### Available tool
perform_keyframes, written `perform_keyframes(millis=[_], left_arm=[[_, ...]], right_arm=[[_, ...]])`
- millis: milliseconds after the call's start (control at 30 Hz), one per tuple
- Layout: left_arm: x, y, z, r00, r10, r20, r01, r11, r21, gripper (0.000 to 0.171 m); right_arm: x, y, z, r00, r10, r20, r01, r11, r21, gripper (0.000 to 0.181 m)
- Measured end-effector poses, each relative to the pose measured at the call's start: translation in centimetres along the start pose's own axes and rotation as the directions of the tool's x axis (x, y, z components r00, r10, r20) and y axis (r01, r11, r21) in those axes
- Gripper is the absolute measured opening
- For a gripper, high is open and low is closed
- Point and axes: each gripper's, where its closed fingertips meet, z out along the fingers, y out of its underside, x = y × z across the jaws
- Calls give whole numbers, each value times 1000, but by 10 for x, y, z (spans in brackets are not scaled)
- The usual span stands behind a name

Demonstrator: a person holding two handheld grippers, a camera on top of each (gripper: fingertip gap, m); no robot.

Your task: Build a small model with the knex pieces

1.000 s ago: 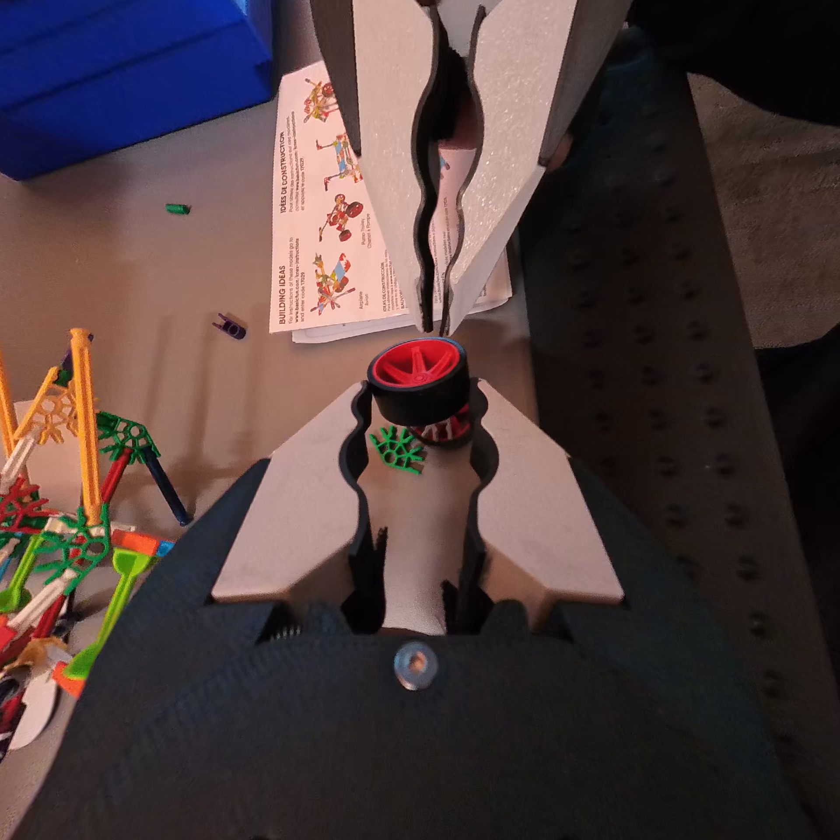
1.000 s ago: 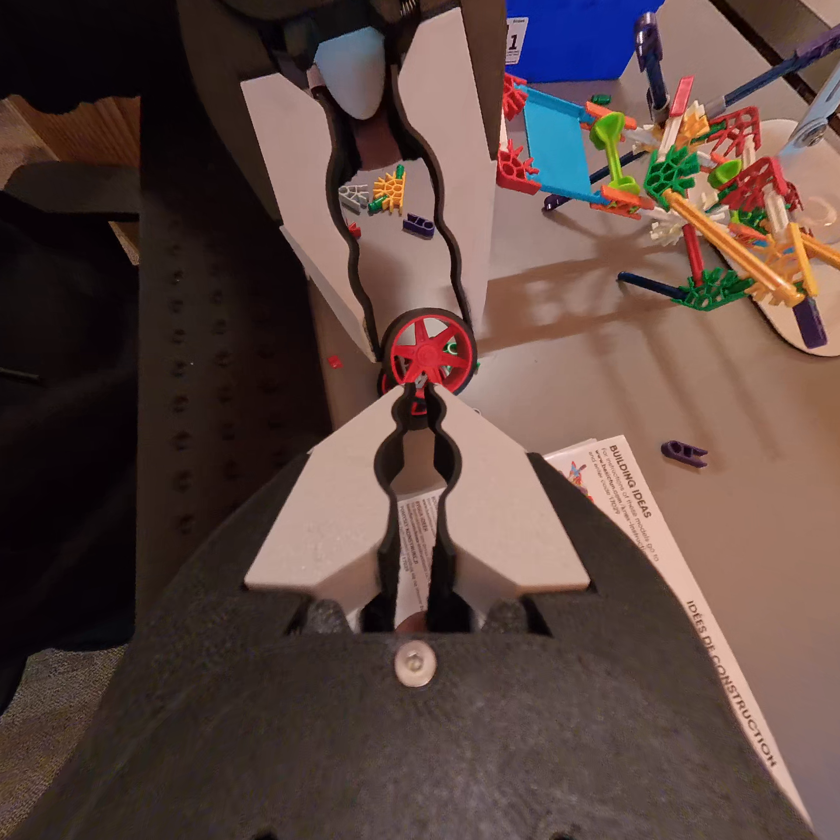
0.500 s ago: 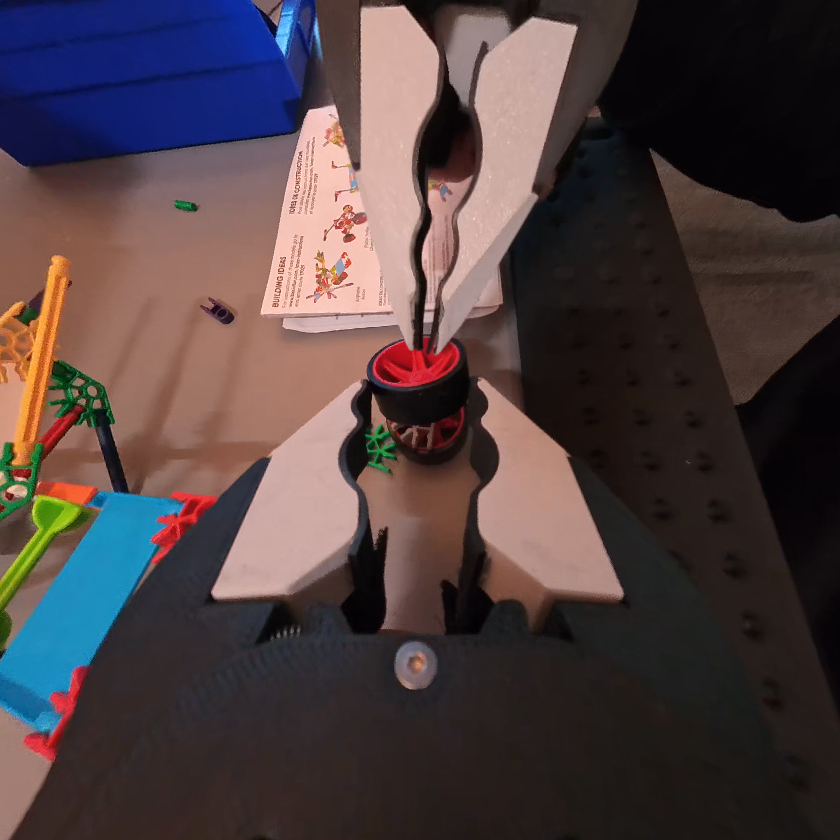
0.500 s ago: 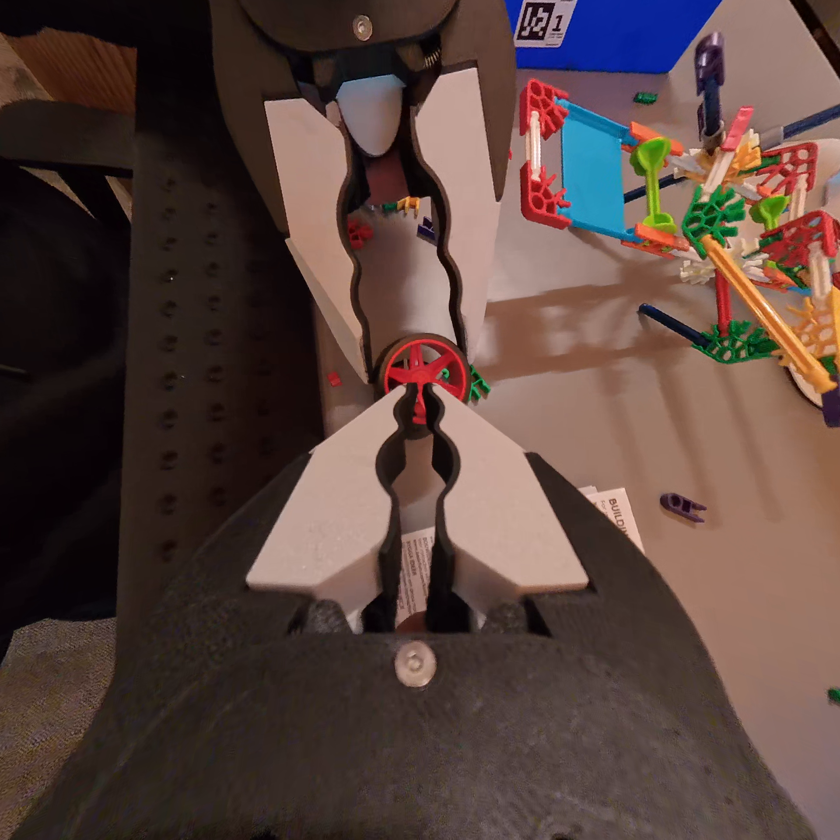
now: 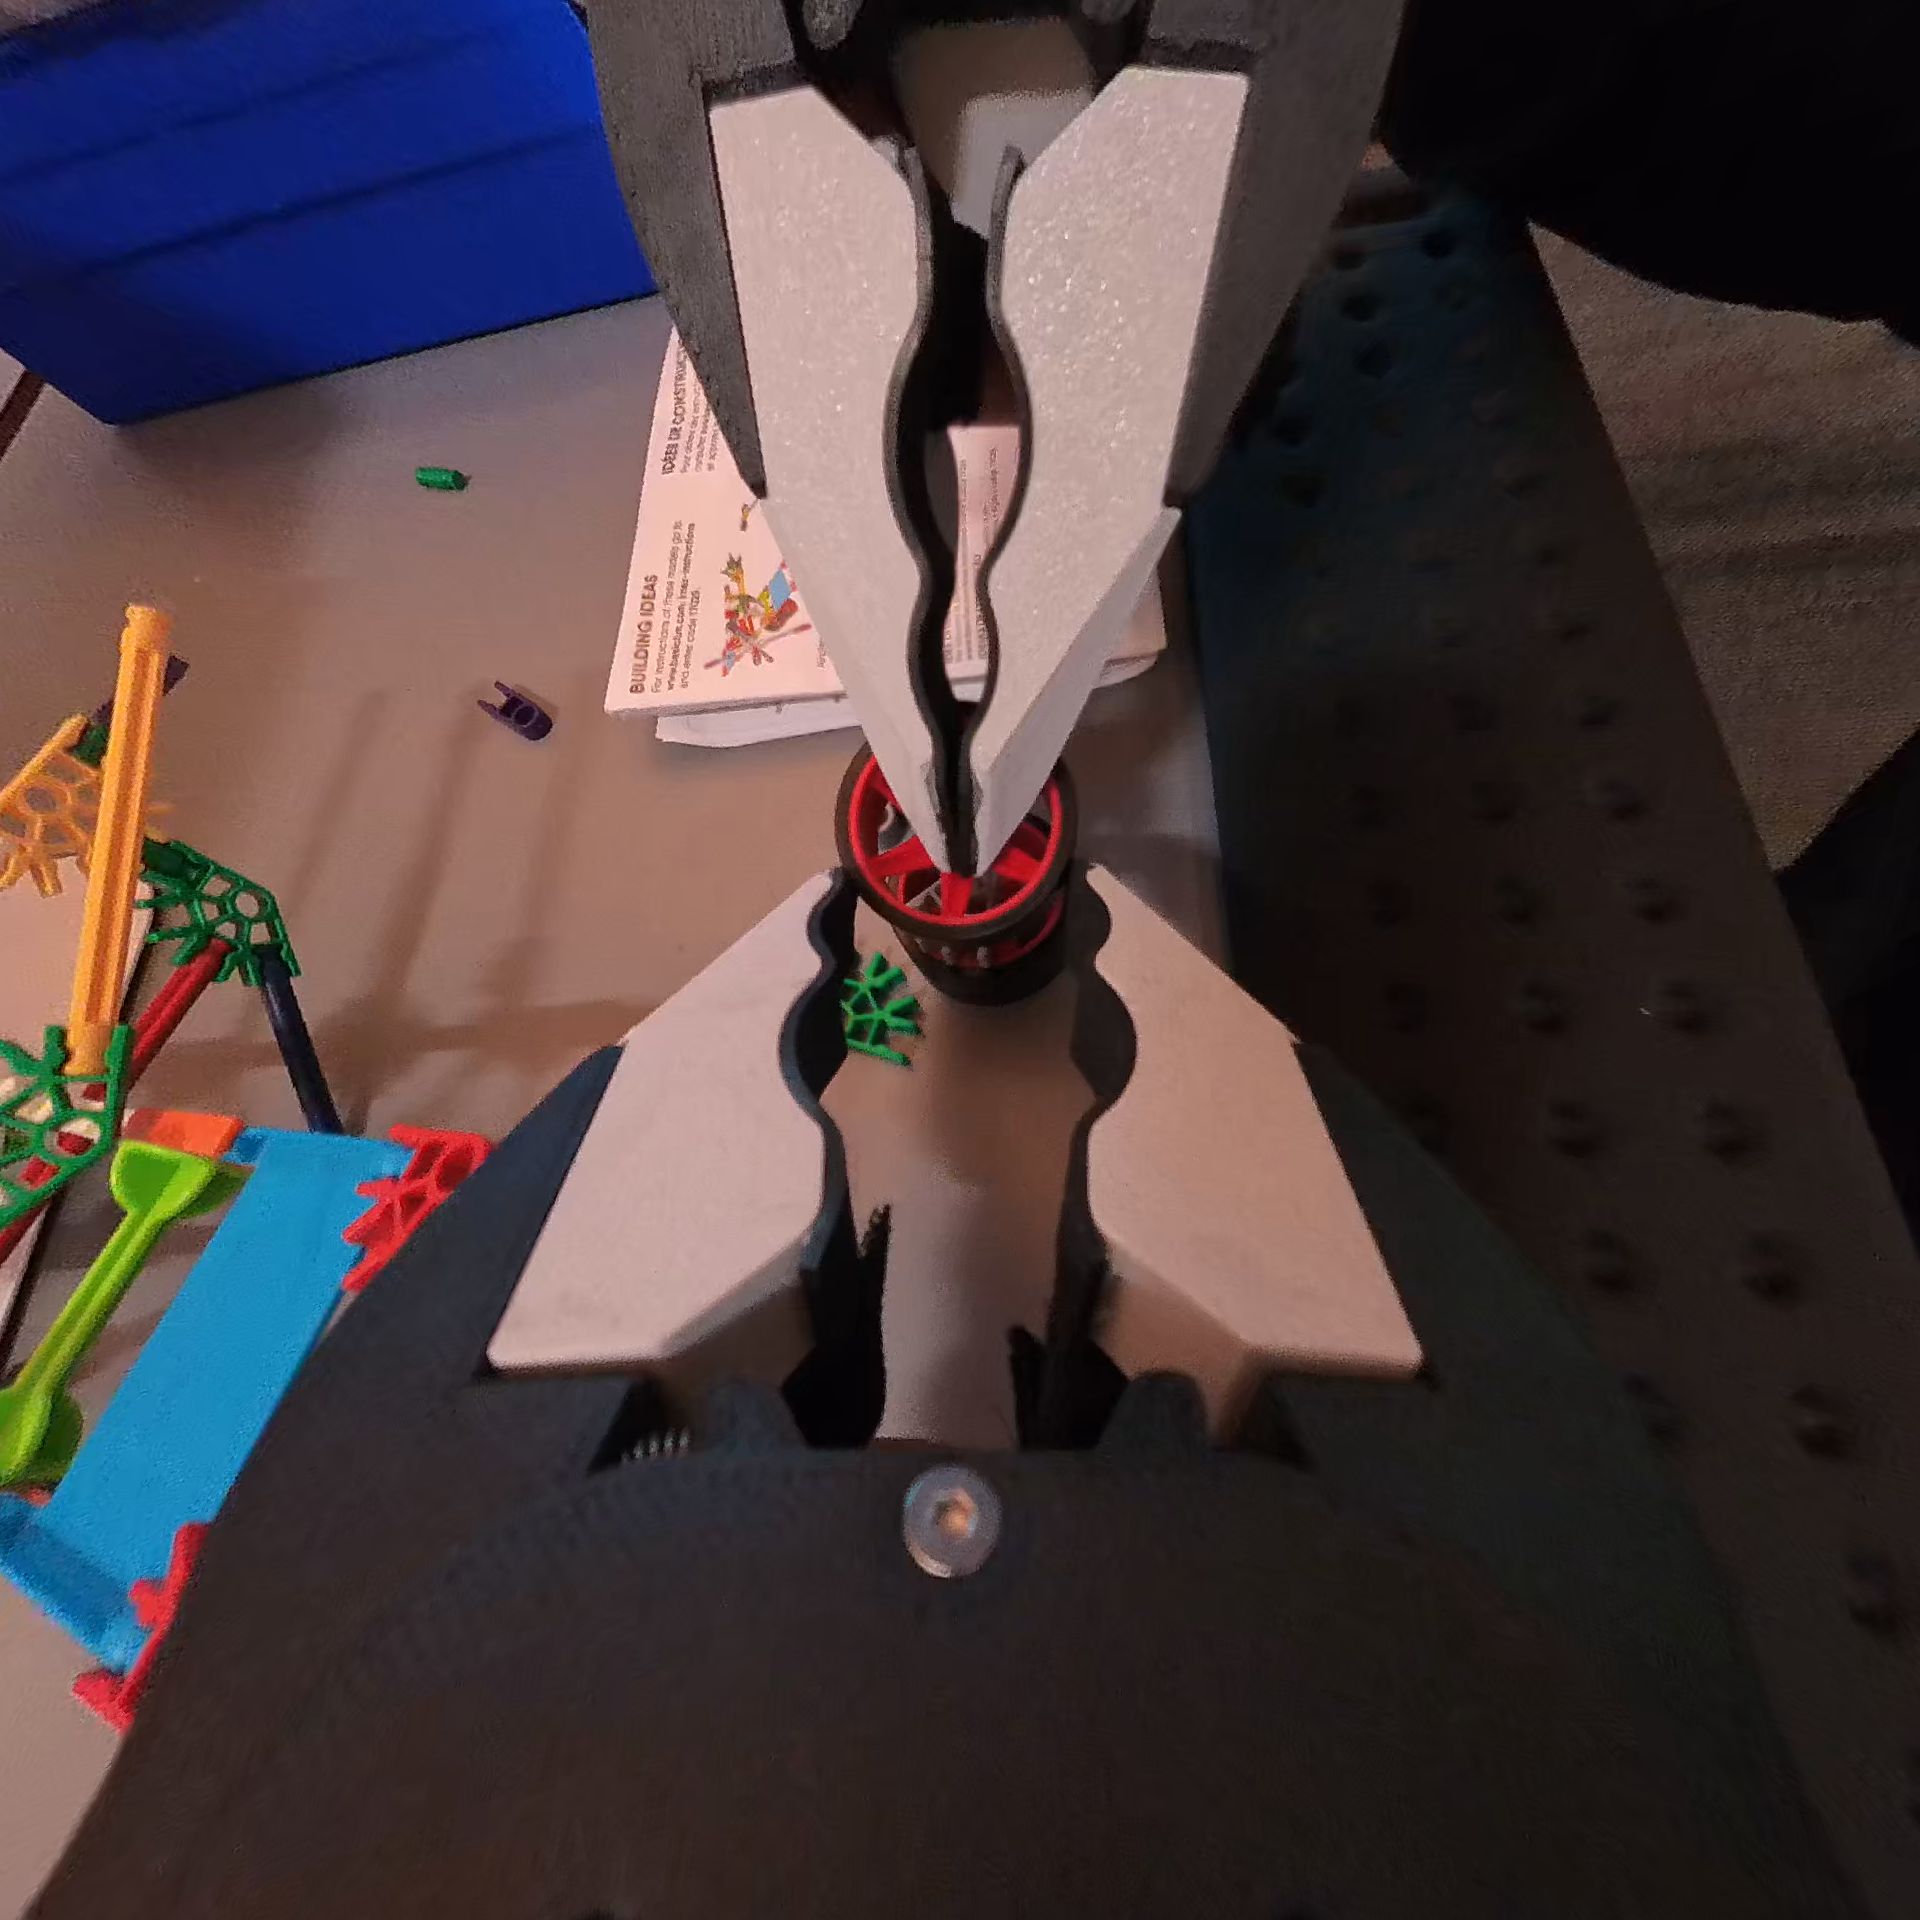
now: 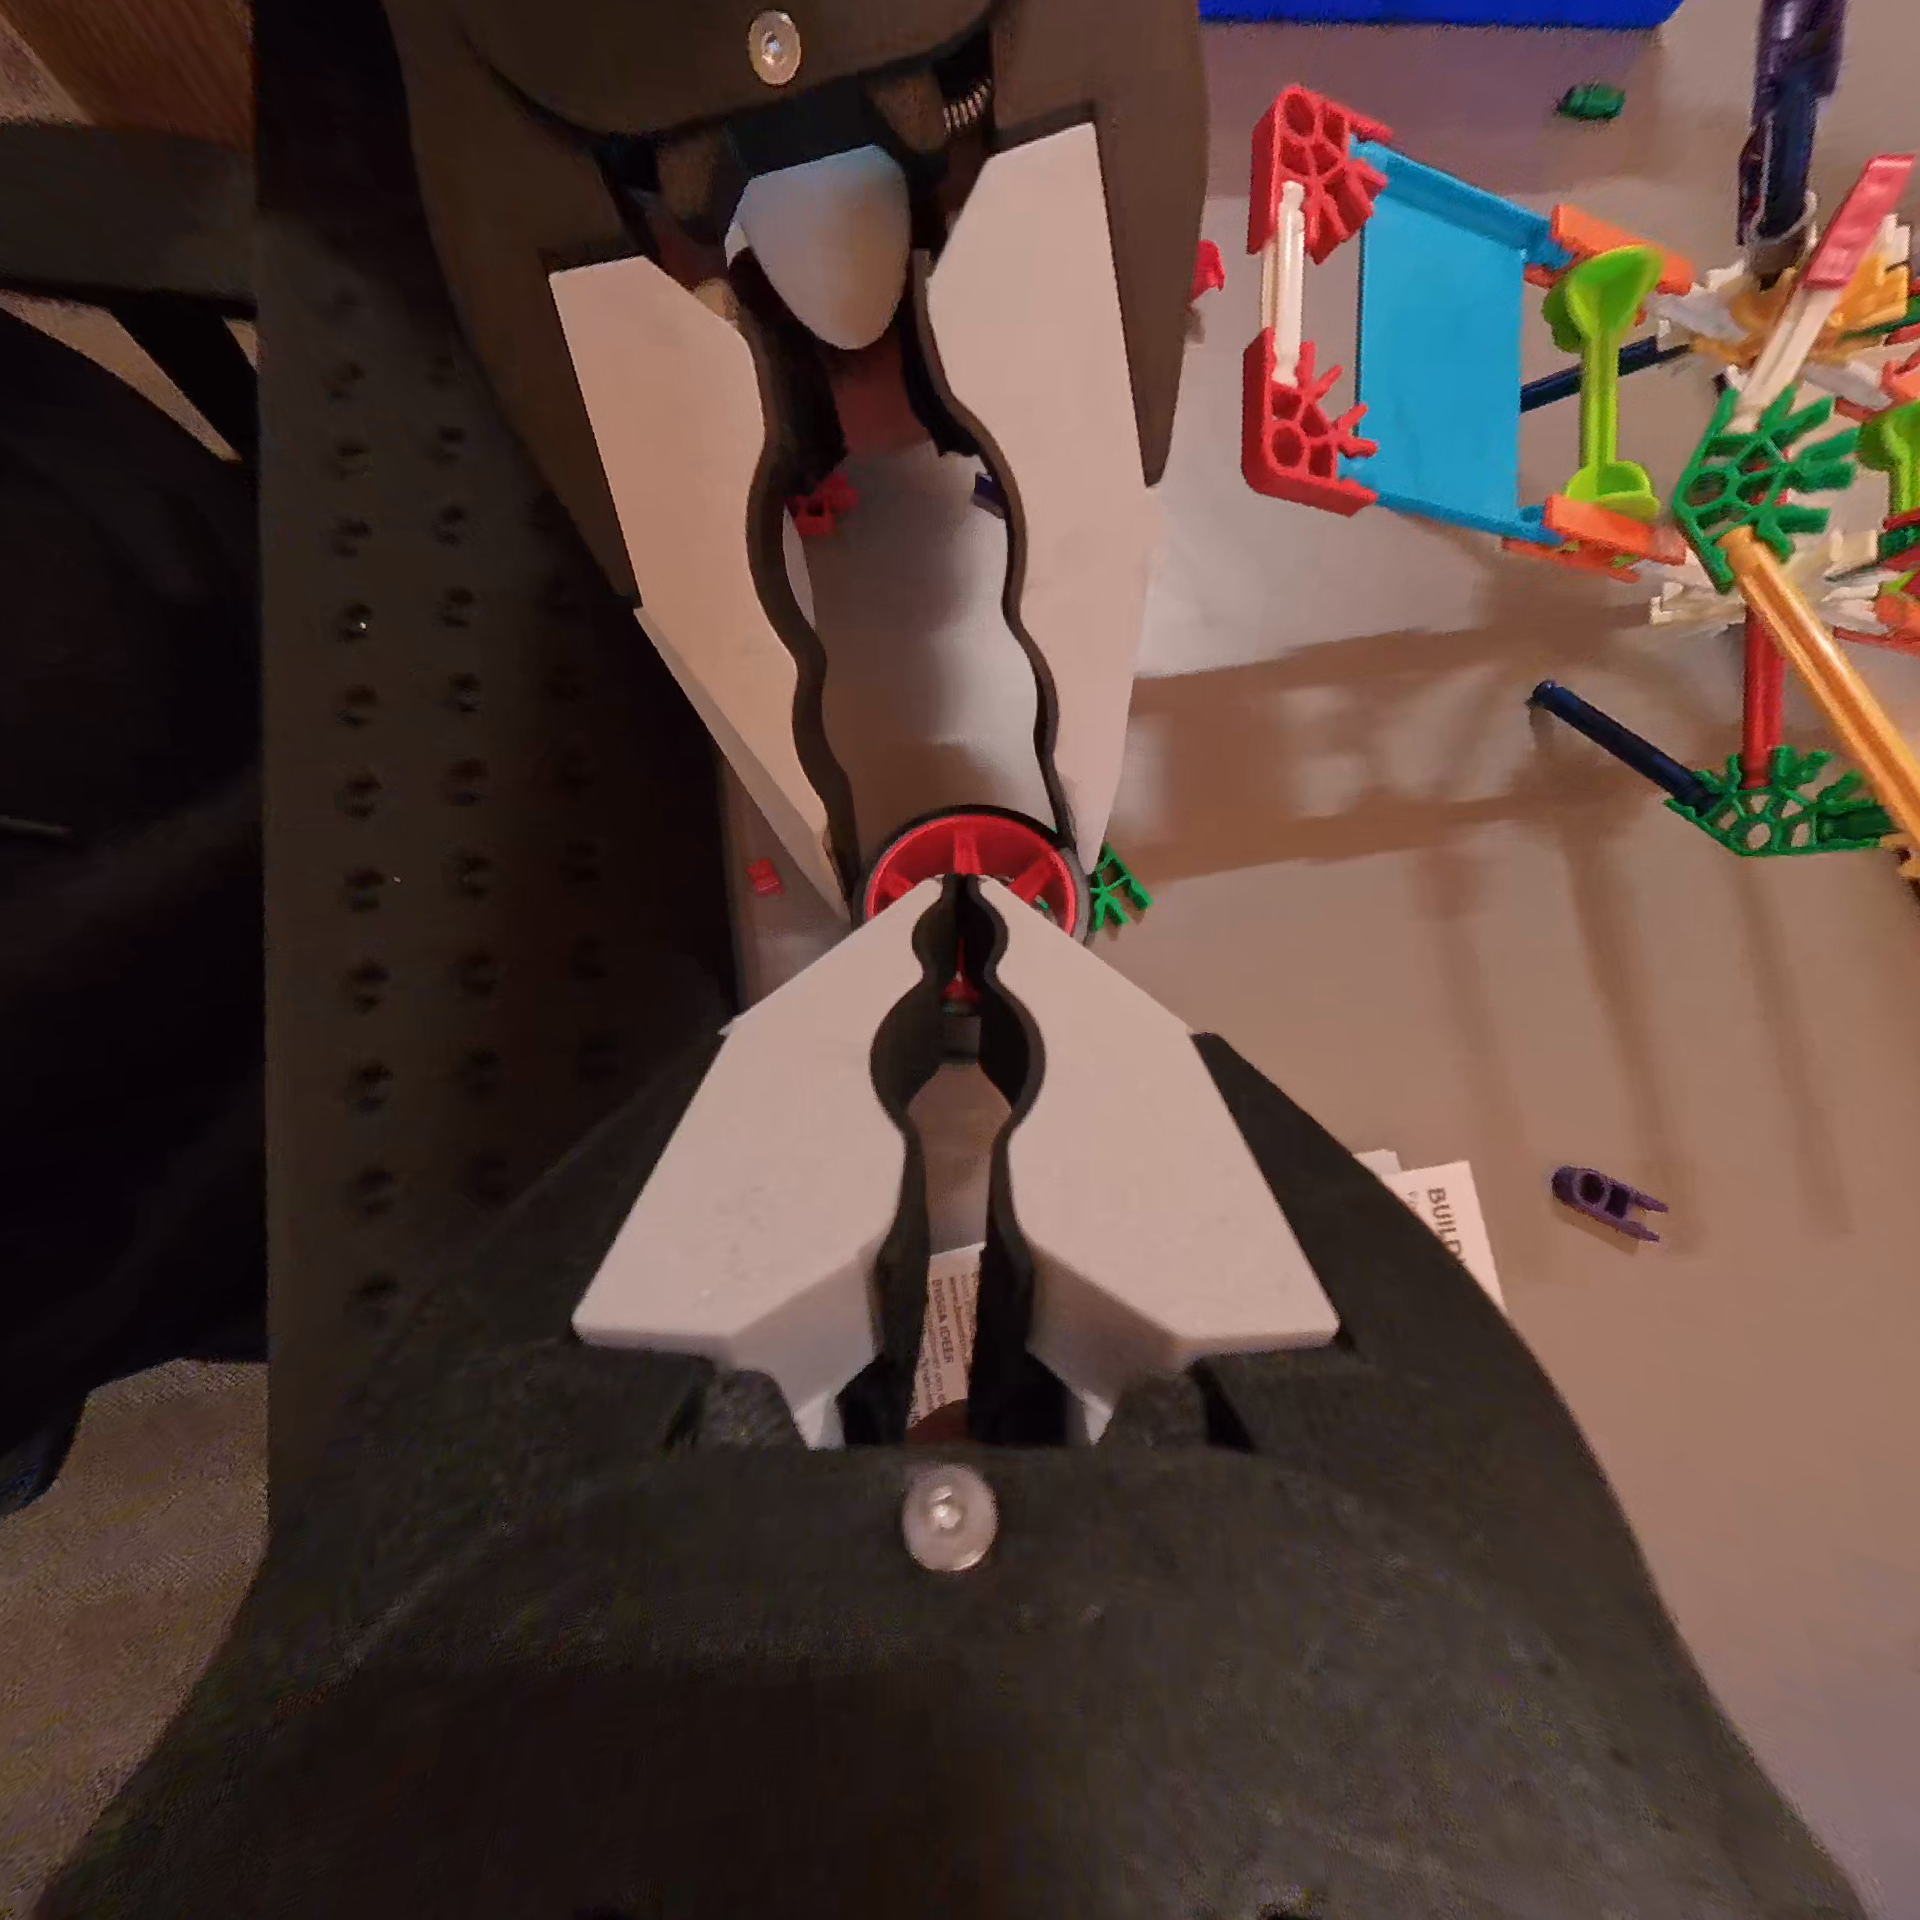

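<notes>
left wrist view: left gripper (image 5: 956, 925) is spread, its two tips on either side of a stack of two wheels (image 5: 961, 914) with red spokes and black tyres, squeezing the top one. stack sits on the grey table (image 5: 436, 883) near its right edge. right gripper (image 5: 956, 842) comes in from the top, tips nearly together and poked into the red hub of the top wheel; cannot tell if it pinches a spoke. green snowflake connector (image 5: 878, 1008) lies just beside the stack. leaflet (image 5: 717, 623) behind, purple clip (image 5: 514, 712) to its left, blue bin (image 5: 312, 187) top left, colourful rod model (image 5: 125, 1091) at left.

right wrist view: right gripper (image 6: 961, 888) clenched almost closed, tips over the wheel (image 6: 971, 873) hub. left gripper (image 6: 961, 842) opposite, wide, gripping the wheel's sides. green connector (image 6: 1117, 888) just right of the wheel. model (image 6: 1610, 416) top right, purple clip (image 6: 1605, 1200) at right.
</notes>
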Motion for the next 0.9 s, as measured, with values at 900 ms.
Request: perform_keyframes(millis=[900], left_arm=[[3, 1, 10, 1000, -7, -9, 7, 997, -77, 35]], right_arm=[[-1, 10, -2, 989, 139, 54, -141, 989, 46, 0]])
